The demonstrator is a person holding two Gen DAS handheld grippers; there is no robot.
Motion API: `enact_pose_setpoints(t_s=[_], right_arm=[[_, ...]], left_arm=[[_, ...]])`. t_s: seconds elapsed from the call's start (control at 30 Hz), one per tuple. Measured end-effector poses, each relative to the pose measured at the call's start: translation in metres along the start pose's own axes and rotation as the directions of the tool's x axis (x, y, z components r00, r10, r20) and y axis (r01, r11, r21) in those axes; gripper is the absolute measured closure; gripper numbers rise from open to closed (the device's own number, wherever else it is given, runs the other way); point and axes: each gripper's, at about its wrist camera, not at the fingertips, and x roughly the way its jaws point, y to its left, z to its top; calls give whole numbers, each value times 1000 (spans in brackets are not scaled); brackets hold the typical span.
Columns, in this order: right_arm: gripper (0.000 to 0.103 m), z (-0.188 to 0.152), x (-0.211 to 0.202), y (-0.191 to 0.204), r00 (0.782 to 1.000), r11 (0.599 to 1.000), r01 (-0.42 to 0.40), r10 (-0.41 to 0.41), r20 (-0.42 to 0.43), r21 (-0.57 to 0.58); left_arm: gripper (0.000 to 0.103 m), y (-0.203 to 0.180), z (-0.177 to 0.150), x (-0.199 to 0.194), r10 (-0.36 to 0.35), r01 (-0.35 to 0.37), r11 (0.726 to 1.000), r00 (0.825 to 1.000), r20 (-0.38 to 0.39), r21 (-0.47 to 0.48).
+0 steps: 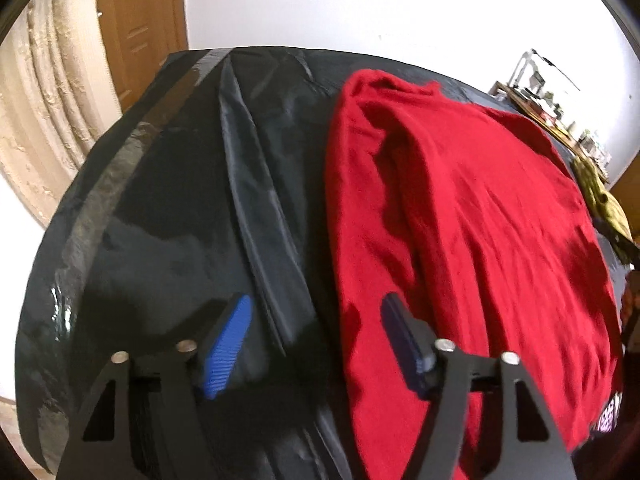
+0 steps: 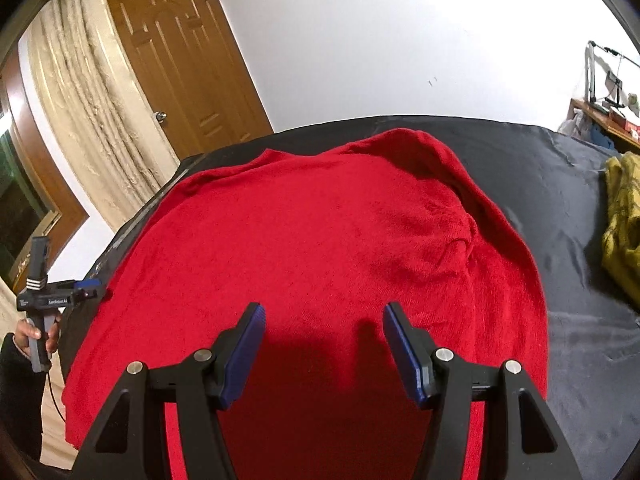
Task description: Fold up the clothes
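A red knit garment [image 1: 480,220] [image 2: 320,232] lies spread on a surface covered in black sheeting [image 1: 160,200] [image 2: 520,152]. In the left wrist view my left gripper [image 1: 317,302] hangs open over the garment's left edge, one blue pad above black sheeting and the other above red cloth, with nothing pinched. The right wrist view shows my right gripper [image 2: 324,308] open above the garment's near part, its shadow falling on the cloth. The left gripper [image 2: 86,294] also appears there at the garment's left edge, held by a hand [image 2: 36,332].
An olive-yellow garment [image 1: 604,204] [image 2: 624,232] lies bunched at the right of the sheeting. Behind stand a wooden door [image 2: 188,60], a pale curtain [image 2: 88,120] and a white wall. A cluttered wooden shelf [image 2: 608,116] sits at the far right.
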Motion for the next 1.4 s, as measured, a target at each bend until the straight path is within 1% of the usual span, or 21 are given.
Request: enact_pose_setpoints(t_s=[0.03, 0.17, 0.23, 0.33, 0.4, 0.47, 0.53, 0.6, 0.63, 0.67, 0.7, 0.8, 0.93, 0.97, 1.0, 1.07, 1.13, 1.27, 1.3, 1.33, 1.4], right_arm=[[40, -1, 0, 0, 1000, 1000, 0, 0, 4, -1], [40, -5, -2, -1, 1000, 1000, -15, 15, 23, -8], [40, -7, -5, -1, 999, 1000, -22, 22, 32, -11], [41, -10, -8, 0, 999, 1000, -9, 11, 43, -26], [43, -12, -10, 0, 999, 999, -1, 2, 50, -35], [44, -13, -11, 0, 998, 999, 3, -1, 55, -37], [44, -15, -13, -1, 998, 999, 15, -13, 63, -37], [44, -16, -15, -3, 997, 999, 27, -24, 70, -32], [44, -17, -16, -4, 997, 999, 33, -31, 74, -27], [44, -17, -17, -6, 996, 999, 39, -37, 79, -21], [44, -18, -19, -7, 996, 999, 44, -42, 82, -16], [44, -21, -21, -13, 994, 998, 58, -58, 89, -1], [44, -28, -29, -21, 993, 997, 78, -80, 86, 28], [43, -31, -31, -23, 993, 996, 83, -86, 84, 35], [43, -33, -34, -26, 992, 995, 89, -92, 85, 41], [43, -38, -45, -34, 989, 992, 110, -115, 91, 57], [43, -44, -59, -46, 985, 988, 130, -139, 103, 85], [43, -59, -89, -72, 976, 974, 175, -191, 107, 144], [42, -64, -95, -79, 973, 970, 188, -205, 103, 156], [42, -69, -101, -86, 971, 965, 201, -219, 96, 171], [42, -79, -110, -98, 969, 957, 213, -232, 84, 196]], left_arm=[[59, -2, -2, 3, -1, 1, 1000, 1000, -7, 5], [77, -14, -3, 8, 11, -10, 1000, 1000, -12, 30], [91, -18, -1, 9, 0, 1, 999, 1000, -19, 39], [100, -28, -1, 9, 3, -1, 997, 1000, -28, 73], [100, -31, 1, 8, 25, -23, 997, 999, -29, 70], [100, -24, 7, 4, 100, -99, 994, 995, -22, 42], [100, -11, 16, -5, 203, -203, 979, 979, 7, 6], [100, 1, 27, -14, 323, -322, 946, 945, 46, -24], [100, 7, 35, -22, 400, -398, 916, 913, 85, -39], [100, 13, 41, -29, 440, -438, 898, 891, 110, -49], [100, 18, 46, -35, 472, -469, 881, 871, 133, -58], [100, 24, 64, -45, 523, -518, 852, 834, 175, -72], [98, 19, 69, -34, 643, -653, 757, 741, 194, -16], [97, 20, 69, -26, 669, -680, 734, 721, 181, -8], [97, 26, 66, -23, 682, -692, 722, 711, 168, -5], [96, 38, 64, -10, 692, -695, 719, 713, 110, -17], [96, 50, 63, -3, 682, -680, 731, 729, 52, -59], [90, 62, 60, -12, 600, -591, 788, 800, 2, -170], [74, 64, 59, -15, 576, -565, 800, 817, -5, -201], [51, 65, 58, -18, 552, -539, 810, 834, -11, -232], [30, 68, 56, -23, 517, -499, 818, 856, -14, -288]])
